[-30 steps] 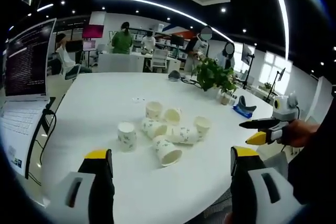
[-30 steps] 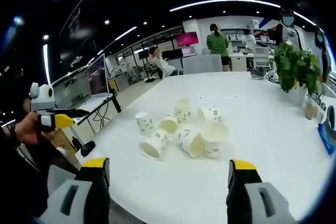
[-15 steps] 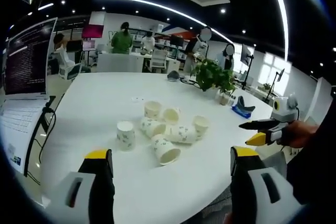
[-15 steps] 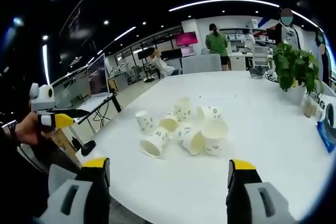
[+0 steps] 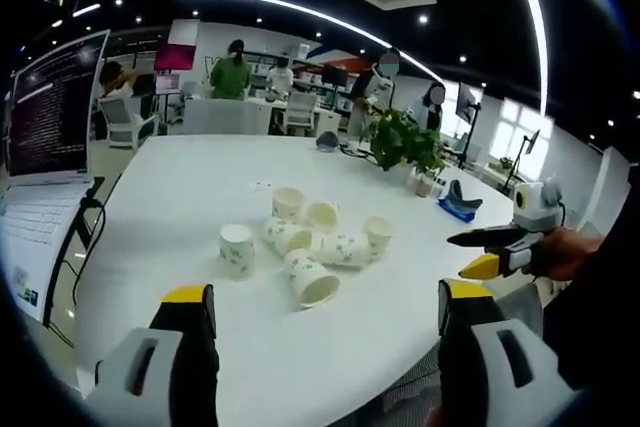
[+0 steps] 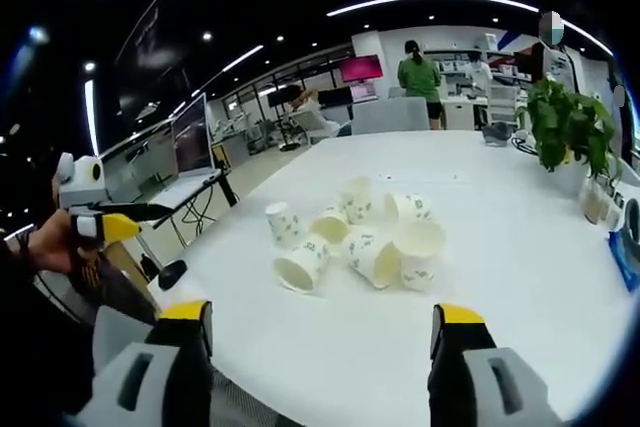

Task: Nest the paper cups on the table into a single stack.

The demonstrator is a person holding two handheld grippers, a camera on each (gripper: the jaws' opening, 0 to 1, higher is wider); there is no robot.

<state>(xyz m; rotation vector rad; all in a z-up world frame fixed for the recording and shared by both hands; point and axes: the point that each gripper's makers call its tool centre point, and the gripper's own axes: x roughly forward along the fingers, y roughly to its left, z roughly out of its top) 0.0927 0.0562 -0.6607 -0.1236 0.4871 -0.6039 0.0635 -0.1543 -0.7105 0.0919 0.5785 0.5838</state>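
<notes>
The paper cups (image 5: 305, 247) (image 6: 355, 242) are in a loose group near the middle of the white table (image 5: 180, 197) (image 6: 520, 247); some stand upright and some lie on their side, touching each other, and one cup (image 5: 236, 249) stands a little apart from the group. The left gripper (image 5: 325, 312) and the right gripper (image 6: 320, 322) are both held above the near edge of the table, each with its jaws spread wide and nothing between them. A green plant (image 5: 405, 142) (image 6: 565, 127) stands on the far part of the table, and a laptop (image 5: 45, 147) is beside the table.
</notes>
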